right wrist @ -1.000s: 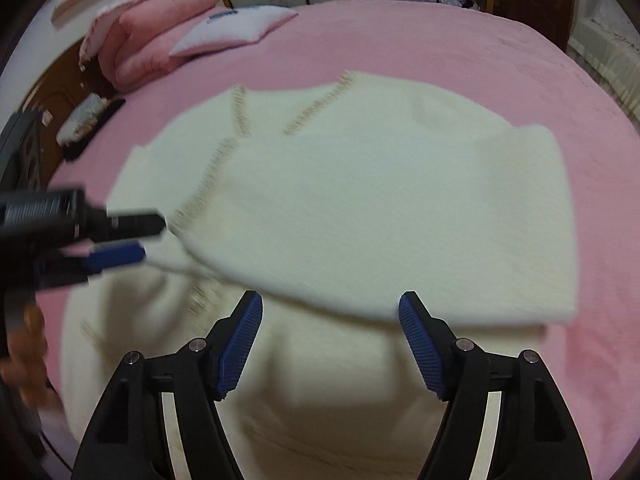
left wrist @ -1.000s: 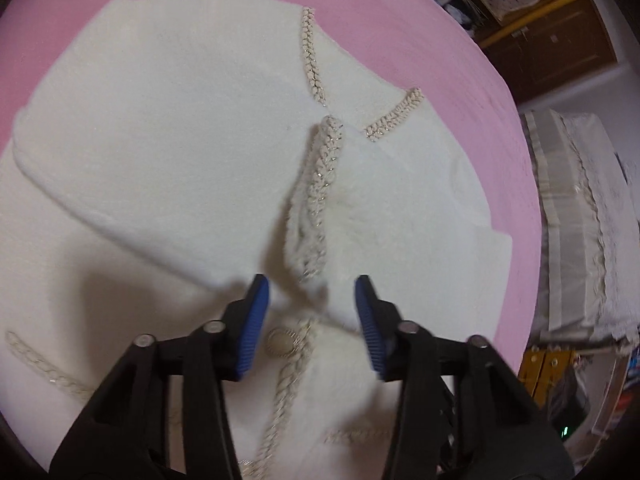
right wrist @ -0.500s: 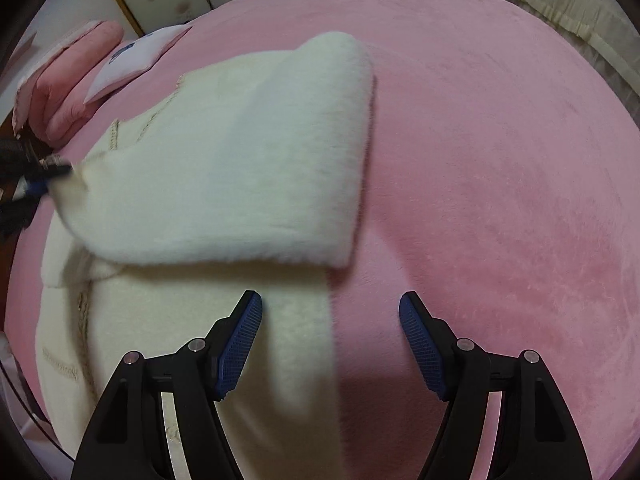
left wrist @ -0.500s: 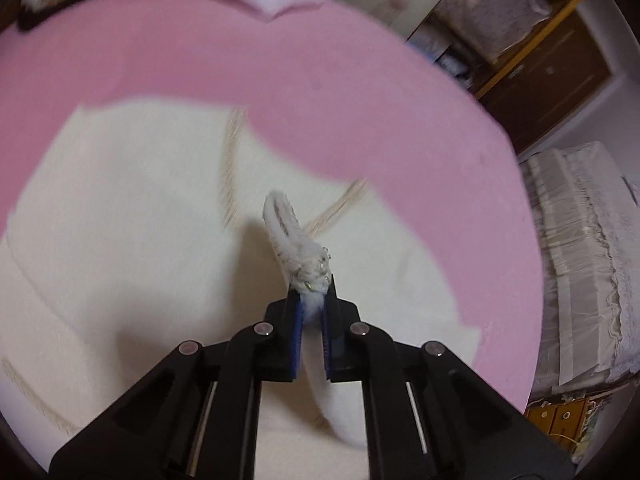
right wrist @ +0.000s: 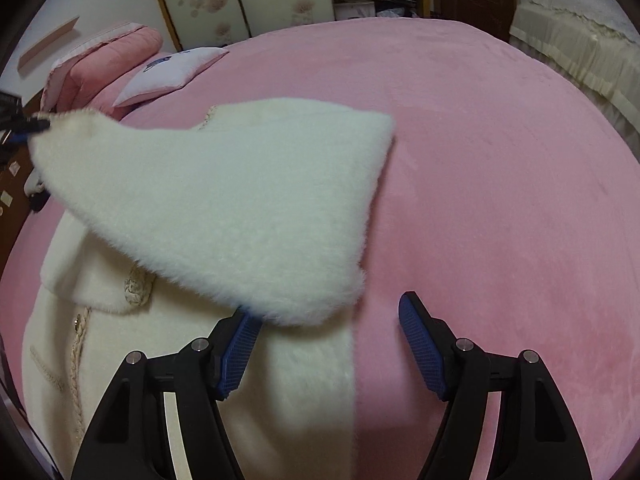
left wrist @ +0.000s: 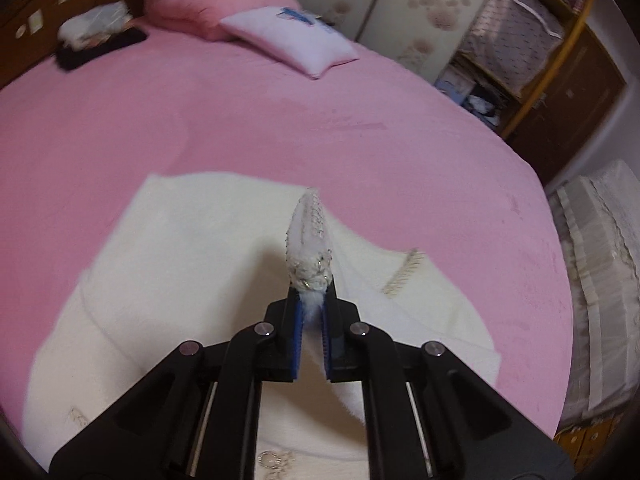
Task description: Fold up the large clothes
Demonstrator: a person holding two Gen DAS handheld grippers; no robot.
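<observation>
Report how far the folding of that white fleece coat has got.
Early stage. Done: the white coat lies spread on the pink bed. In hand: the left gripper is shut on the trimmed sleeve cuff, holding the sleeve raised across the body. The right gripper is open over the coat's side edge, holding nothing. Left: laying that sleeve flat and every body fold.

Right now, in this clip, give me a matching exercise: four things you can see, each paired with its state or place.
Things:
1. left gripper
2. right gripper
3. white fluffy coat
4. white pillow

States or places:
A. open, nothing clamped
B. at the far end of the pink bed
C. shut on a braided edge
D. one part lifted, the rest flat

Pairs: 1-C, 2-A, 3-D, 4-B
</observation>
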